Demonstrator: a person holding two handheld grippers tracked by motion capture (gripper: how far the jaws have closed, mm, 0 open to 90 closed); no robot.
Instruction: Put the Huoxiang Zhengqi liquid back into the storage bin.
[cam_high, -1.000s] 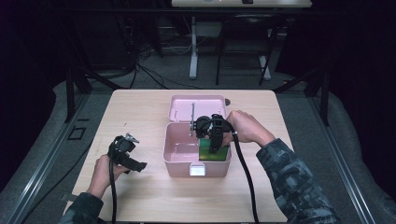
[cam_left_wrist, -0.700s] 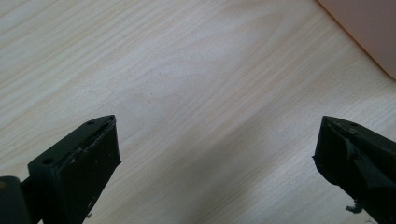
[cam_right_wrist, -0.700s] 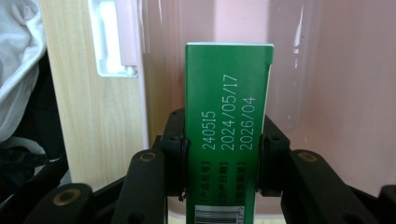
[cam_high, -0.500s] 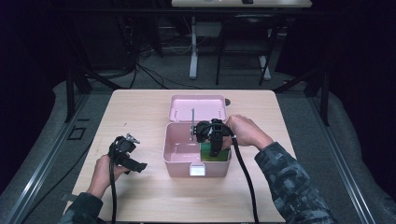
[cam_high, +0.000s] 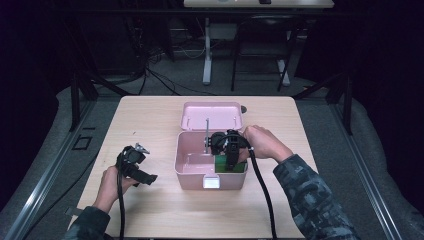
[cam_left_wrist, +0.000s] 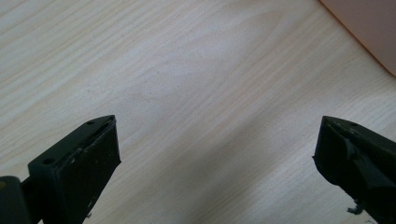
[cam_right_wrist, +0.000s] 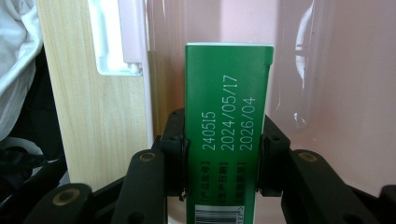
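Green carton (cam_right_wrist: 227, 135) with white print, pink box (cam_high: 190, 170), pale wood-grain table (cam_high: 150, 120).

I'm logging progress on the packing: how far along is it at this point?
Done: the pink box stands open, its lid back. In hand: the right gripper is shut on a green carton, held down inside the box. Left: let the carton go, pull out, probably close the lid. The left gripper hangs open over the bare table.

box (cam_high: 192, 172): pink, open, lid (cam_high: 212, 116) flat behind, white latch in front, mid-surface | carton (cam_right_wrist: 226, 126): green, printed dates 2024/05/17 and 2026/04, on end, in box's right half, held between the right gripper's (cam_right_wrist: 223, 154) jaws
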